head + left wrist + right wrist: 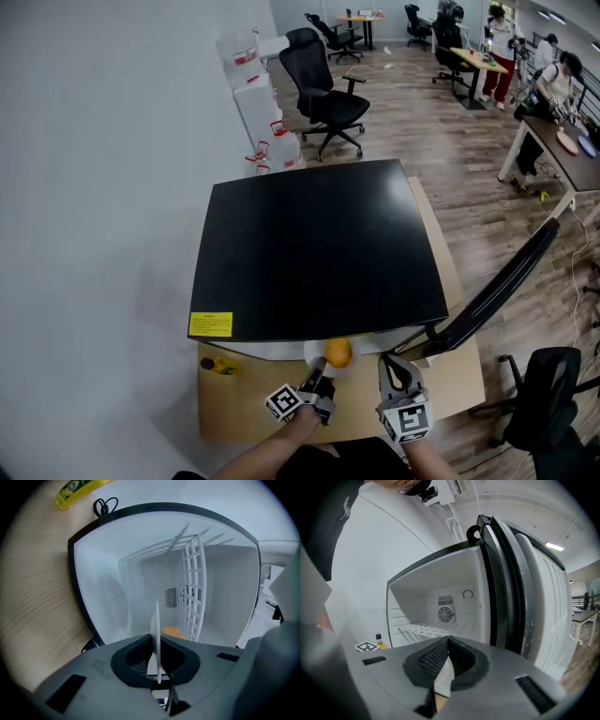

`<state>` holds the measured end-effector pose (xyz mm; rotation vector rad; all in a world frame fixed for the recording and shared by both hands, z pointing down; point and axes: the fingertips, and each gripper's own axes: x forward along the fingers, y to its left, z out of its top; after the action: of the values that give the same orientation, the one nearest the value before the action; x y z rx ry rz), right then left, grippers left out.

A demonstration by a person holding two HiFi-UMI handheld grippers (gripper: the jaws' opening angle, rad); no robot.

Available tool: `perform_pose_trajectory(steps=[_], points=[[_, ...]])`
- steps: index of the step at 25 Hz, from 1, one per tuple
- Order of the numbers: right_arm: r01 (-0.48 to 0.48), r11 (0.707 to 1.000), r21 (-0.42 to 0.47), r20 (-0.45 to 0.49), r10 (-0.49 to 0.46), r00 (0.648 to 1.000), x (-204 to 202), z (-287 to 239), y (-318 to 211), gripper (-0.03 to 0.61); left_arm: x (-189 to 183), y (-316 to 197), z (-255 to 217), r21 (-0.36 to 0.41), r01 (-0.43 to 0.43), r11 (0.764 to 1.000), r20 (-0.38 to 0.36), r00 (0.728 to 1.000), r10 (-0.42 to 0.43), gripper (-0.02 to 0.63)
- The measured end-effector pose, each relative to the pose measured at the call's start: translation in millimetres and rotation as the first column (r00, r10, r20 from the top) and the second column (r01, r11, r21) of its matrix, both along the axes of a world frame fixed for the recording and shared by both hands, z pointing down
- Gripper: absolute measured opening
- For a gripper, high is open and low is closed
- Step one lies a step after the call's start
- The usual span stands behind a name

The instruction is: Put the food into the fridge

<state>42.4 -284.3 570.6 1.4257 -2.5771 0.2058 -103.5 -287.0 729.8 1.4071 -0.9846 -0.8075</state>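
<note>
Loading is unfinished: left gripper (pixel 315 380) pinches a white plate (pixel 156 634) bearing a round orange fruit (pixel 338 353) at the mouth of the open black-topped fridge (pixel 319 248); right gripper (pixel 394 367) is closed, empty.

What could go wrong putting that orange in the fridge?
The left gripper pinches only the rim of the plate, so the plate may tip and the round orange could roll off. The plate might also bump the wire shelf on its way in.
</note>
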Motion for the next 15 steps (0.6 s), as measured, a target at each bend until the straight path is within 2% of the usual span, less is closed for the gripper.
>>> perform_pose_trajectory(steps=[10, 15], points=[[0.002, 1.000, -0.011, -0.025, -0.003, 1.000, 10, 0, 1, 0.060, 13, -27, 29, -0.056, 0.017, 0.998, 0.007, 1.000, -0.017, 0.025], [0.004, 1.000, -0.022, -0.024, -0.005, 1.000, 14, 5, 6, 0.060, 24, -46, 38, -0.042, 0.002, 0.999, 0.016, 1.000, -0.001, 0.025]])
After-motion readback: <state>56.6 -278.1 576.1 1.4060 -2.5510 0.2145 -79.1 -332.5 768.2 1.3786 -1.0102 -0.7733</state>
